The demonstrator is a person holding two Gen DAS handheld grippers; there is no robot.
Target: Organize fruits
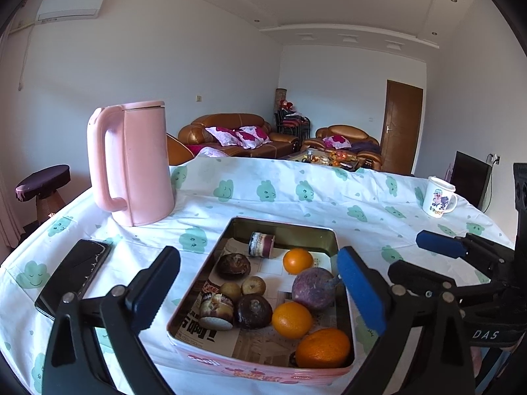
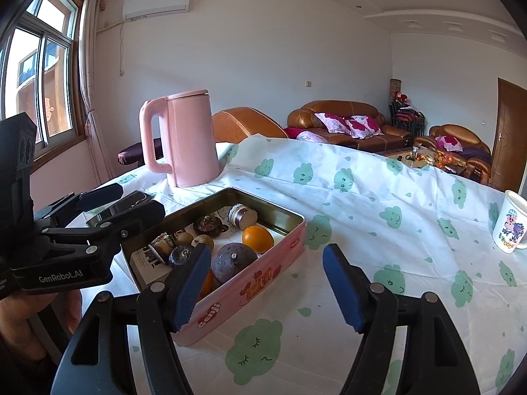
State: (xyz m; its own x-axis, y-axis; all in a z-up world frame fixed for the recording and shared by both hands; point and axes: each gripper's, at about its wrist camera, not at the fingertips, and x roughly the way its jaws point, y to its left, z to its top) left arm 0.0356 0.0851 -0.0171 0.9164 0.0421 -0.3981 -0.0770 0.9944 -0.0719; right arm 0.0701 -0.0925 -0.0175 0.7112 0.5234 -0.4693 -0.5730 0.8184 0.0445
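A pink tin box (image 1: 263, 367) lined with newspaper sits on the table and holds three oranges (image 1: 291, 319), a purple round fruit (image 1: 313, 288), dark brown fruits (image 1: 253, 311) and small jars. My left gripper (image 1: 260, 296) is open and empty, its fingers straddling the box from above. My right gripper (image 2: 266, 286) is open and empty over the box's near right wall (image 2: 250, 286); it also shows in the left wrist view (image 1: 438, 247). The left gripper shows in the right wrist view (image 2: 122, 200).
A pink kettle (image 1: 131, 164) stands behind the box at the left. A dark phone (image 1: 74, 273) lies left of the box. A white cartoon mug (image 1: 438, 197) stands at the far right. The cloud-print tablecloth (image 2: 362, 197) covers the table.
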